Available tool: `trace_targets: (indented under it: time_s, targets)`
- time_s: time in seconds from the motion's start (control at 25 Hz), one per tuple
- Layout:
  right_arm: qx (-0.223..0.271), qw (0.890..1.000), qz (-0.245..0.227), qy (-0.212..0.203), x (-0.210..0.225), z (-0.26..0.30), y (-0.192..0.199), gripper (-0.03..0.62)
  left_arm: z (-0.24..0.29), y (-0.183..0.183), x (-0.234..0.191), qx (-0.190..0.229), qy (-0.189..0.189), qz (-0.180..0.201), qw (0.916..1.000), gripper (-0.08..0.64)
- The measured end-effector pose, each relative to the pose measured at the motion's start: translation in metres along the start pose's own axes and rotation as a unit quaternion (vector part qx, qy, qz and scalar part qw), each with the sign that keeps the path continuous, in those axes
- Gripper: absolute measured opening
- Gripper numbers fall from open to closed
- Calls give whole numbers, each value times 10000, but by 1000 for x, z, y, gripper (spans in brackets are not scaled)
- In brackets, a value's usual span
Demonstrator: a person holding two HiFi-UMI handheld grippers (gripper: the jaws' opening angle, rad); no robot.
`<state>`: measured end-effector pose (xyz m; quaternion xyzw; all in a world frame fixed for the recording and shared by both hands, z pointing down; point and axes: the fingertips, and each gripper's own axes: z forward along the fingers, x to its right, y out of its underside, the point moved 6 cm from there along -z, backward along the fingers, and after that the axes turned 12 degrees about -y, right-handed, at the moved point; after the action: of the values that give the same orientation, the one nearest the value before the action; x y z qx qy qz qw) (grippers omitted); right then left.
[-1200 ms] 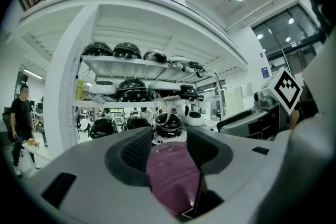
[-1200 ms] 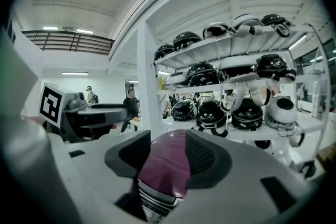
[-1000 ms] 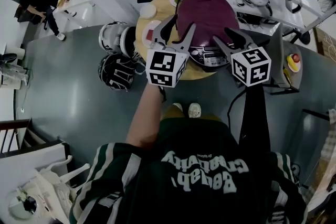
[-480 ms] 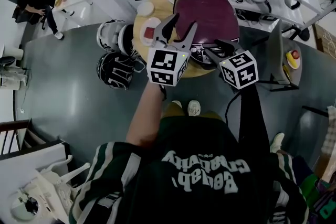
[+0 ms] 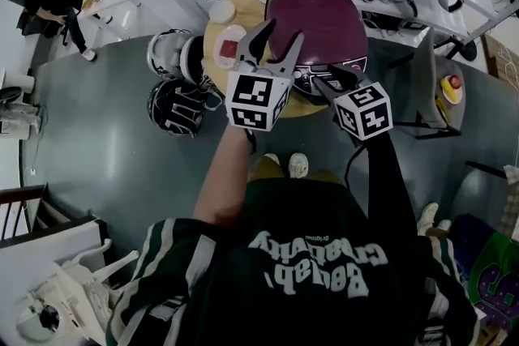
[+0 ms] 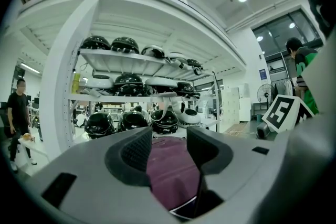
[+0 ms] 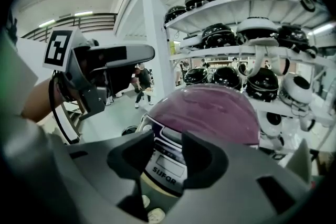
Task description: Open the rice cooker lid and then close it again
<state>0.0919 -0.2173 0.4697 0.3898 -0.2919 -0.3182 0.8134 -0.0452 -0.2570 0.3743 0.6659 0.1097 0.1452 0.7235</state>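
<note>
Smooth, domed maroon rice cooker lid (image 5: 318, 16)

Head view steeply down; both gripper views close, facing shared rice cooker (image 5: 316, 12).

Rice cooker (image 5: 318, 28), maroon domed lid (image 7: 210, 113) shut, upright on round wooden table (image 5: 212, 44)

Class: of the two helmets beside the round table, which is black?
The black helmet is the one nearer the person; the white helmet lies beyond it.
</note>
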Motion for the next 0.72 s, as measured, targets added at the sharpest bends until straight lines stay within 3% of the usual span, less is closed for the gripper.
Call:
trace_targets:
  time_s: [0.24,0.72]
  targets:
    - [-165,9997,135,-87,1,1,-1,169,0,1,-1,-8,-11,7,10000,199]
    - [-281,9995,-104,118,1,2,1,155,0,4,-1,-48,-59,-4,10000,199]
